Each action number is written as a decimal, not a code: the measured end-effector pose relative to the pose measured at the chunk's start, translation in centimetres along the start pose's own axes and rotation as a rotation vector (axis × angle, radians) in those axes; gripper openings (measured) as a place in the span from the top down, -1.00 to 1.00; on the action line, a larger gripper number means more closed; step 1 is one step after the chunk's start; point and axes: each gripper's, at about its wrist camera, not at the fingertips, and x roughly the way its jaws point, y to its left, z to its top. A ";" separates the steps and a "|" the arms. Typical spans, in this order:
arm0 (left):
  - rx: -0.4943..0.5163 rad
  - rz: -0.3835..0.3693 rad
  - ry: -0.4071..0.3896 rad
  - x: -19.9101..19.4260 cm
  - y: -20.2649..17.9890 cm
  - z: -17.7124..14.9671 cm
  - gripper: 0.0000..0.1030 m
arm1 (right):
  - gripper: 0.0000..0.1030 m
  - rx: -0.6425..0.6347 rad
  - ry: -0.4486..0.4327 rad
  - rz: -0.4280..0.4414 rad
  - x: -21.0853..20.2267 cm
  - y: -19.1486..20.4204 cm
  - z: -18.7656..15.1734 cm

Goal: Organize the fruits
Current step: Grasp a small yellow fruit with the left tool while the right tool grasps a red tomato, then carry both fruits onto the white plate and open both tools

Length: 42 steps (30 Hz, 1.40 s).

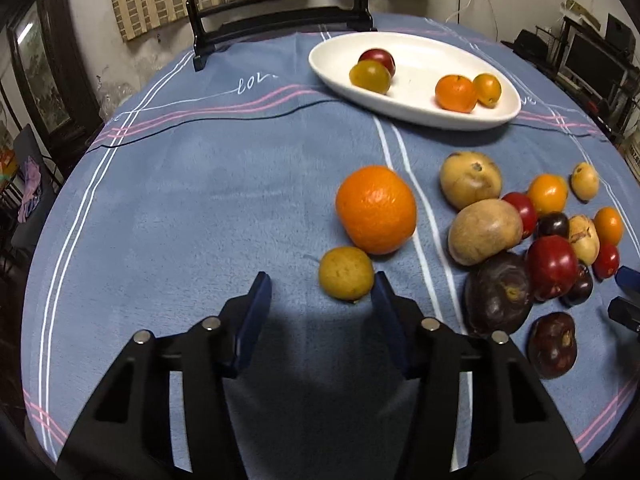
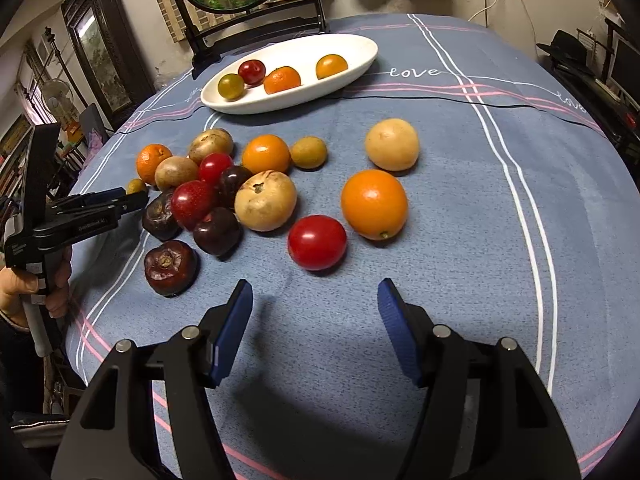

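1. The left gripper [image 1: 321, 278] is standing open above the cloth. Its jaws are holding nothing, and the left pad is well clear of any fruit.
2. A small yellow fruit [image 1: 346, 273] is lying just at the tip of the right finger, more in front of the jaws than between them. I cannot tell if the finger is touching it.
3. The right gripper [image 2: 315, 283] is also standing open, about half wide, and it is gripping nothing. Only bare cloth is showing between its fingers.
4. A red tomato [image 2: 317, 242] is lying just ahead of the right gripper, and an orange [image 2: 374, 203] is sitting beside it.
5. A big orange [image 1: 376, 209] is resting right behind the small yellow fruit.
6. Many loose fruits, brown, dark purple, red and orange, are lying in a pile [image 2: 216, 192] on the blue cloth [image 1: 200, 200].
7. A white oval dish [image 1: 420, 121] is standing at the far side, carrying four small fruits.
8. A person's hand [image 2: 36, 280] is holding the left gripper's handle.
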 end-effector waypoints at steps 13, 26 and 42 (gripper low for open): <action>0.001 -0.040 0.002 -0.2 -0.6 -0.1 0.50 | -0.27 0.010 -0.004 -0.042 1.0 0.7 1.0; -0.027 -0.053 0.009 -0.2 -0.2 -0.2 0.50 | 0.38 -0.036 -0.012 -0.112 1.7 1.2 1.8; -0.016 -0.079 -0.069 -3.9 0.0 0.0 0.50 | 0.38 -0.009 -0.107 0.014 -3.0 0.4 1.7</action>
